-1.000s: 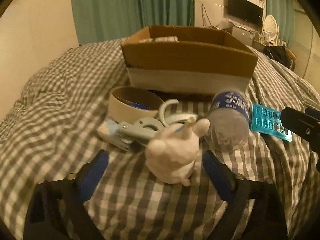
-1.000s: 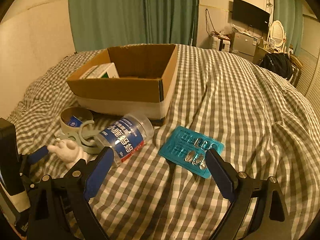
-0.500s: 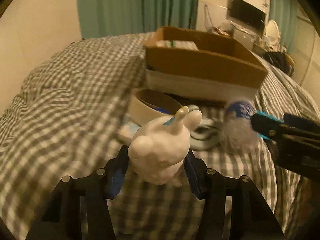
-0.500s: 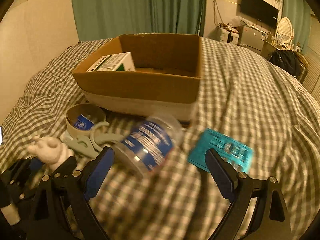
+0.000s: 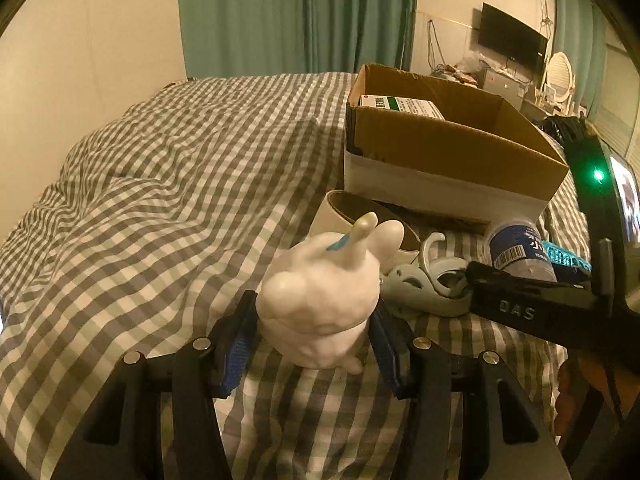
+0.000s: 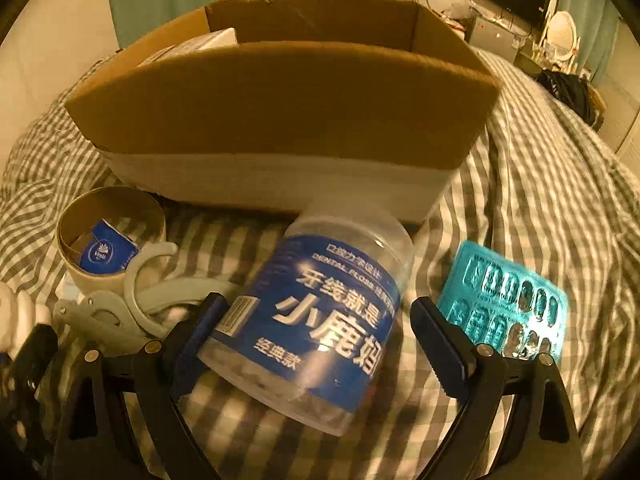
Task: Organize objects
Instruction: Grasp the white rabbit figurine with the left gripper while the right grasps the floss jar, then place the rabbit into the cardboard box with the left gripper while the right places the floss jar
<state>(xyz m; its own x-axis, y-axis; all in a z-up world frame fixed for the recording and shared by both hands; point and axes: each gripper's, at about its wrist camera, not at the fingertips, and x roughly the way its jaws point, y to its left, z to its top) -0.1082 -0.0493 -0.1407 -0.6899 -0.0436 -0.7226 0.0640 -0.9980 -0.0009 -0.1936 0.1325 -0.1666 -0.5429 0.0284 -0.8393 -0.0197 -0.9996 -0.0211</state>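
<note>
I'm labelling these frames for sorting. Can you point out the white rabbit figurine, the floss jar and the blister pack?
white rabbit figurine (image 5: 320, 304): left wrist view, on its body.
floss jar (image 6: 320, 308): right wrist view, on the blue label.
blister pack (image 6: 508, 308): right wrist view, on the teal foil face.

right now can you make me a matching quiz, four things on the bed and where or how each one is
Things:
1. white figurine
2. clear jar with blue label
3. green and white carton
4. teal blister pack

Places or states:
a. inside the cardboard box
b. flat on the checked bedcover, right of the jar
c. clamped in the left claw
d. lying on its side between the open fingers of the right claw

Pairs: 1-c, 2-d, 3-a, 4-b
</note>
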